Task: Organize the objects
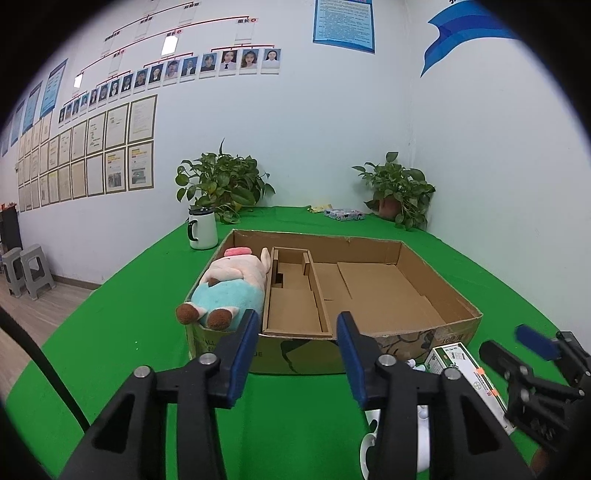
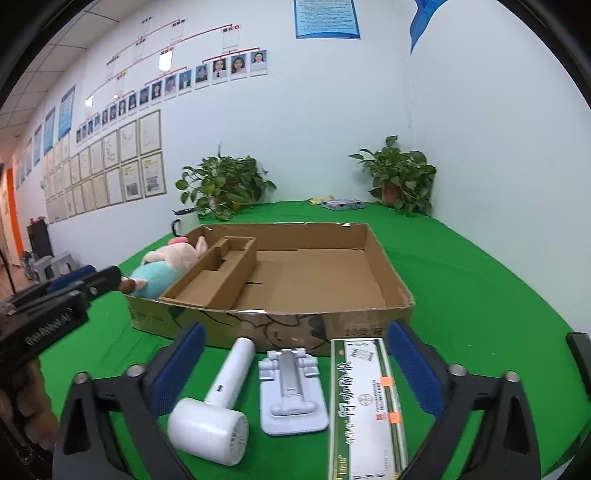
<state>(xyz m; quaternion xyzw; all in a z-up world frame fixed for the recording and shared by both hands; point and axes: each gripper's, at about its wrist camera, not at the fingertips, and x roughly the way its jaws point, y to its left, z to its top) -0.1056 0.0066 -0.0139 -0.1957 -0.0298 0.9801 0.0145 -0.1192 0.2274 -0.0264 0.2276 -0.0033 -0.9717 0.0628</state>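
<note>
This is an office, set up in one corner for recording work. Across the upper left of both views, the white wall carries a staff chart (image 1: 177, 66): rows of portrait photos joined by red lines, with name labels above. Below it, at the left, hang framed certificates (image 1: 92, 155) in a grid. Blue notice boards (image 1: 343, 24) sit at the top centre and far left. Two potted plants (image 1: 400, 188) stand at the back of the table (image 1: 129, 332), which is covered in bright green cloth. Grey plastic stools (image 1: 27, 269) stand on the wood-look floor at the far left.
</note>
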